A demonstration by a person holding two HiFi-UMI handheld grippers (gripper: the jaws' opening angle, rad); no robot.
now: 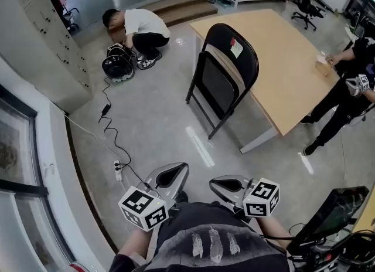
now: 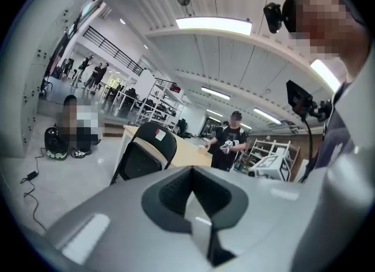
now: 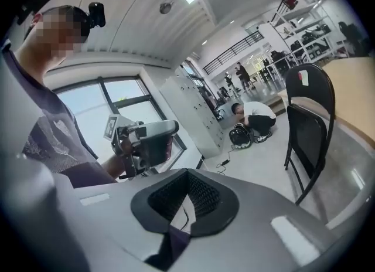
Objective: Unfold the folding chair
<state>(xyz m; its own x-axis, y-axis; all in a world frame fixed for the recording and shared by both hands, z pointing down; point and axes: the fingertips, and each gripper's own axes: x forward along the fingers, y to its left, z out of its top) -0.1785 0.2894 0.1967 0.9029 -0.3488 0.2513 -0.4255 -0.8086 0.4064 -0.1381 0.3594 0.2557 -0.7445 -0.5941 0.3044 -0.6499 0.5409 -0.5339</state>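
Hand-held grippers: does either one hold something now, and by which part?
Nothing is held. The left hand-held gripper and the right hand-held gripper are both shut and empty; the chair stands apart from them.

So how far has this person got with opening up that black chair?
Nothing looks done yet: the black folding chair stands folded flat beside the wooden table. Nothing is in hand either: the left claw and the right claw are both shut, empty and well short of the chair. All of the job is left: walk up, take hold of it and open it out.
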